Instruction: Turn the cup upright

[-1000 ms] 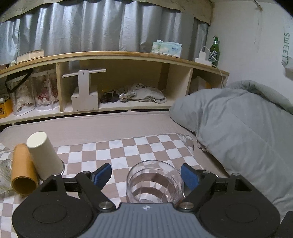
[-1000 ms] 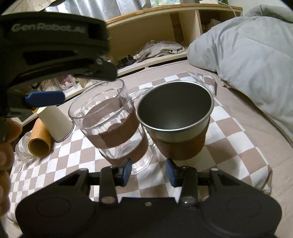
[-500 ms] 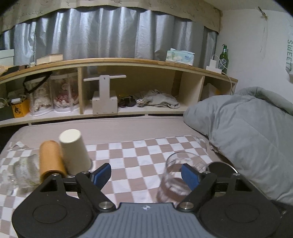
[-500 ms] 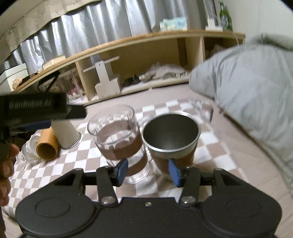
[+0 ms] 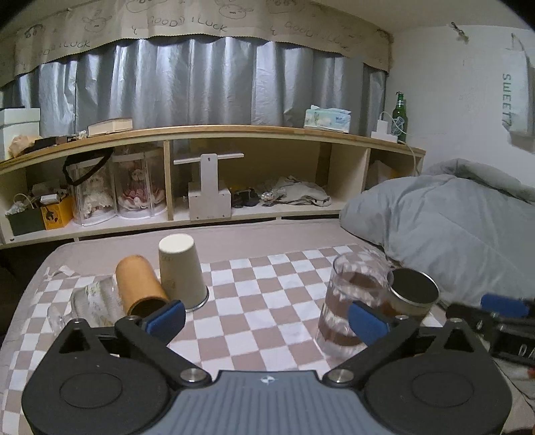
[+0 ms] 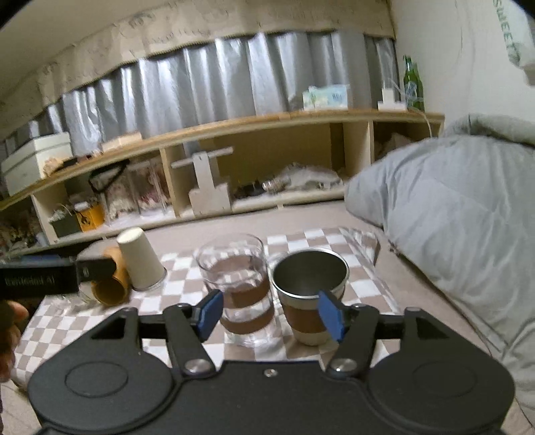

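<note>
Left gripper (image 5: 265,318): blue-padded tongs spread wide, nothing between them; hovering above the checkered cloth (image 5: 260,294).
Right gripper (image 6: 269,311): tongs apart, holding nothing; glass tumbler and steel cup seen past the gap.
Glass tumbler (image 6: 235,284): upright, mouth up, clear, on the cloth; just beside the steel cup, contact not discernible.
Steel cup (image 6: 309,294): upright, open mouth up, brown band round the body; right of the tumbler, near the cloth's right edge.
Paper cup (image 5: 180,271): cream, upside down, base on top, rim on the cloth at far left; leaning against or touching the orange tube.
Orange tube (image 5: 140,287): on its side, open end toward the camera, just left of the paper cup.
Small clear glass (image 5: 90,301): lying at the cloth's left edge, beside the tube.
Left view only: small clear glass in full; part of the right gripper at the right edge; "GOOD LUCK" lettering on the curtain valance (image 5: 200,20).
Right view only: inside of the steel cup, empty; left gripper body at left, covering the top of the tube and most of the small glass; fingers of a hand (image 6: 8,331) at the left edge.
Both views: wooden shelf (image 5: 214,134), grey duvet (image 5: 451,227), green bottle (image 5: 400,115).
</note>
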{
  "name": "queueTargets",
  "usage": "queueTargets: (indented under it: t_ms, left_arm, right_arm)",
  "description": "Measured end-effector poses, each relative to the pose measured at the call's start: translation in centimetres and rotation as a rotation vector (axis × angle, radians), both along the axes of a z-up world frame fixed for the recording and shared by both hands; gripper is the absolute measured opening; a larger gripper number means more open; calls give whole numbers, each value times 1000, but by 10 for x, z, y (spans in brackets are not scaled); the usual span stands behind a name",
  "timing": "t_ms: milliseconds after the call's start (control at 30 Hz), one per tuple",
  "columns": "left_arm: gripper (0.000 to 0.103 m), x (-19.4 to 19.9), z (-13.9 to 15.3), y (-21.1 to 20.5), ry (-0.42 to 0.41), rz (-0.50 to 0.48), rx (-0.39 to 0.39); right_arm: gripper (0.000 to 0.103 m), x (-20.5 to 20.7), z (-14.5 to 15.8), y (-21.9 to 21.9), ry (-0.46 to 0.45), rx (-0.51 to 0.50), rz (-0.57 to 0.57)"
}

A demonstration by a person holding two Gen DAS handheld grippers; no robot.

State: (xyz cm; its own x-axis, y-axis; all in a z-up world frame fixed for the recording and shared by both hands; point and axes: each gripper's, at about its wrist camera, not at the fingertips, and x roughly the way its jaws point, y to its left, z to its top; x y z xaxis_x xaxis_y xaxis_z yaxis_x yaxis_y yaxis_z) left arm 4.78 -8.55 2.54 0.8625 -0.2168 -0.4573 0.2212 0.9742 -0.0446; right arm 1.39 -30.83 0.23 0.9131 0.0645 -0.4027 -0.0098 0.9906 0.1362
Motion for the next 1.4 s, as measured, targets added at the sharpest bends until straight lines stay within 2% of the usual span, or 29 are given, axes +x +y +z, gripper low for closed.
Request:
queueTargets:
  t_ms: [167,433,600,1033,1400]
  left_arm:
    - [103,-16,-7,15,-13,-15,-7]
    - [103,-30,-16,29,-29,-54,-7]
    - [103,-36,-20,33,-39,-61,14]
    - [103,-37,-30,42,-23,-67,16]
    - [103,-39,-31,43,-20,-60,14]
  right_arm:
    - [78,-22,6,9,-42,-34,-13]
    - [94,-35,2,20,-26,-73,-65]
    - [102,-45,-1,32,-33,-135,-87]
    - [103,-52,-9,43,-27,-182,-105]
    - [103,-50,-11,38,-4,-163,-112]
